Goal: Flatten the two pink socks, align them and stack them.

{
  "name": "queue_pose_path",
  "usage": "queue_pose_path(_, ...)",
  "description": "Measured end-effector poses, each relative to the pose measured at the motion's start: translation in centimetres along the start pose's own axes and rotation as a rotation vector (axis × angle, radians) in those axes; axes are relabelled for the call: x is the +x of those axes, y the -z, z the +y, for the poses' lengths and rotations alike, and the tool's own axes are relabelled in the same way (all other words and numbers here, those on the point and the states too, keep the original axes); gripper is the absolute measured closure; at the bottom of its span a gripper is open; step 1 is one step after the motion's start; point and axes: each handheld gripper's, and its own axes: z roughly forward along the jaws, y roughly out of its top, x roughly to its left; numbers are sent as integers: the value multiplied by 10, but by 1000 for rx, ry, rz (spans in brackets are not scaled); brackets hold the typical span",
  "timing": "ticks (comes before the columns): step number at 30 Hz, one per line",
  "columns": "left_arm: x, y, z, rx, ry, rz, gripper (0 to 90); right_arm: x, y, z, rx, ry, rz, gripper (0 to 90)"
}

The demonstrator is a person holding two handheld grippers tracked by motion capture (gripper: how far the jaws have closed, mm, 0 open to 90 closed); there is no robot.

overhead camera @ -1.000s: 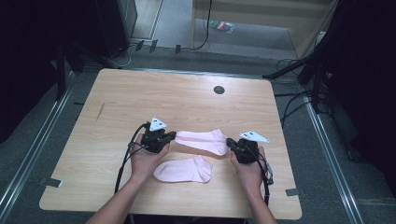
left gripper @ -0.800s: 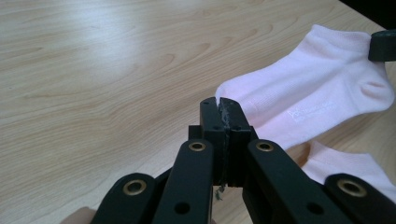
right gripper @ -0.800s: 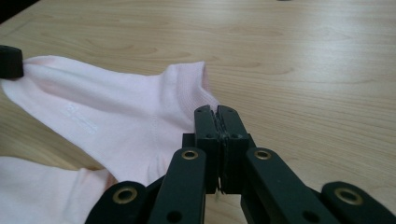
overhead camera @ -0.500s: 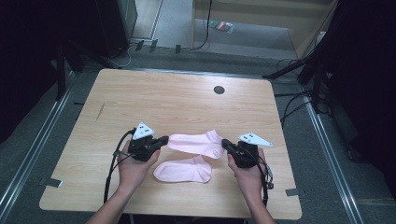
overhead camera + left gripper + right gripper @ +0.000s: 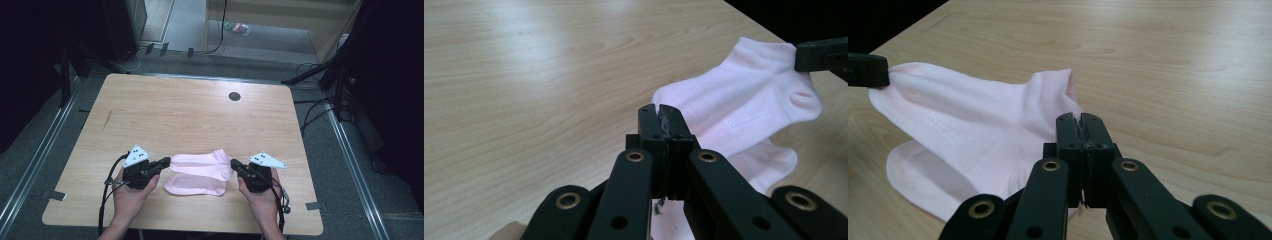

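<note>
Pinching the upper sock (image 5: 202,163) at both ends, my left gripper (image 5: 164,163) and right gripper (image 5: 235,165) are holding it stretched just above the lower sock (image 5: 192,185); stacking seems nearly done, release remaining.

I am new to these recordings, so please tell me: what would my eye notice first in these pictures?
First, two pale pink socks near the front edge of the wooden table: the upper sock is stretched between two black tools, partly over the lower sock. The left tool is shut on its toe end and the right tool on its cuff end. A small dark round hole sits near the table's far edge.
</note>
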Motion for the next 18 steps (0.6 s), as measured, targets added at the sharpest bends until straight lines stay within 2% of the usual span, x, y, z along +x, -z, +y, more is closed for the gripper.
queue_pose_path(6, 0, 10, -11, 6, 13, -8, 900, 7, 1, -6, 28, -2, 21, 892)
queue_pose_path(13, -7, 8, -28, 30, 3, -12, 900, 10, 1, -19, 70, 3, 24, 893)
queue_pose_path(18, -9, 4, -38, 43, -12, -2, 900, 7, -5, -28, 74, -32, 26, 892)
